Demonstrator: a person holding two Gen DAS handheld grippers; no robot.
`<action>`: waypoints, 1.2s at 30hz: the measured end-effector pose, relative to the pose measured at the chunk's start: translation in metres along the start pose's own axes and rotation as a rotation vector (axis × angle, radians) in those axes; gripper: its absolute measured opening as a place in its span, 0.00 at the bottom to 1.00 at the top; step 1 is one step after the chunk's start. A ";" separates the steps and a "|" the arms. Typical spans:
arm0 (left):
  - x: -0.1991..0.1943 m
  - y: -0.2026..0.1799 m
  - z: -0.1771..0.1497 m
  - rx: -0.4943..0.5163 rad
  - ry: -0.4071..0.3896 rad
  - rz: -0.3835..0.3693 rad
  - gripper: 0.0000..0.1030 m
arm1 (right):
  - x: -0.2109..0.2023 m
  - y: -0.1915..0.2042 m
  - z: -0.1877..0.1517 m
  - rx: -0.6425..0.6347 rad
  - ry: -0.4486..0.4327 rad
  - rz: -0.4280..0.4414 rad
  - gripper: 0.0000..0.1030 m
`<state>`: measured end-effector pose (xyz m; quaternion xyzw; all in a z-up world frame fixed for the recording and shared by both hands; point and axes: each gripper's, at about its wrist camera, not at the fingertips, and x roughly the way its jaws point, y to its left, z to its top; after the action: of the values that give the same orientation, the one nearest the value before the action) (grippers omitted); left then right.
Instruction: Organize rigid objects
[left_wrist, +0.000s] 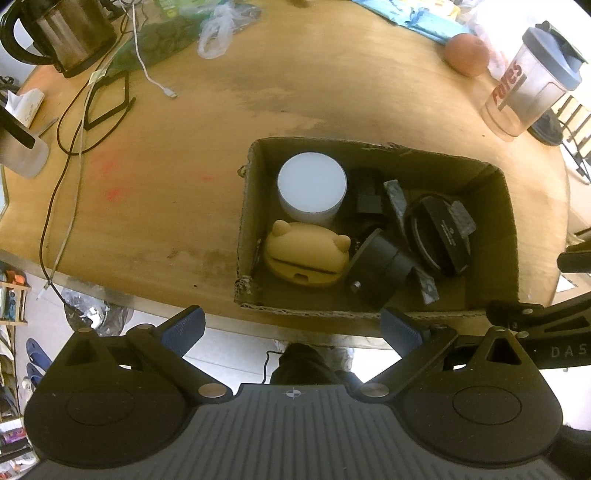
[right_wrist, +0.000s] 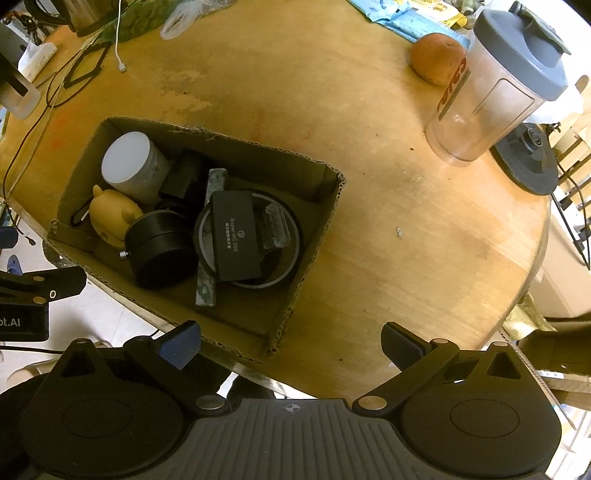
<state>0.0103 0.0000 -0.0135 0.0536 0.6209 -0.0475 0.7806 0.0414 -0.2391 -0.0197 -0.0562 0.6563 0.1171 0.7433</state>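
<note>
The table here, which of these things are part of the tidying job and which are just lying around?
Part of the job: cardboard box, and in it the white cylinder, yellow animal-shaped stand, black cylinder, black rectangular device.

Lying about: shaker bottle, orange fruit, kettle, white cable.

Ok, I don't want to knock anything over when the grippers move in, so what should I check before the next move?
1. Left gripper open and empty: ok.
2. Right gripper open and empty: ok.
3. Cardboard box fully on the table: ok, though close to the near edge.
4. Items inside the box settled: not ok, the black cylinder and black case lie tilted on other pieces.
5. Shaker bottle upright, apart from the box: ok.
6. More rigid objects left to collect: cannot tell.
</note>
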 end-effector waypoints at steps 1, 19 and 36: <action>0.000 0.000 0.000 0.000 0.000 -0.001 1.00 | 0.000 0.000 0.000 -0.001 -0.001 -0.002 1.00; -0.002 0.001 -0.002 -0.006 -0.001 -0.006 1.00 | -0.002 0.001 -0.002 -0.006 -0.007 -0.013 1.00; -0.003 0.002 -0.005 -0.016 -0.005 -0.011 1.00 | -0.003 0.002 -0.004 -0.011 -0.010 -0.020 1.00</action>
<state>0.0054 0.0024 -0.0117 0.0438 0.6198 -0.0468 0.7821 0.0367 -0.2379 -0.0168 -0.0662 0.6514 0.1133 0.7473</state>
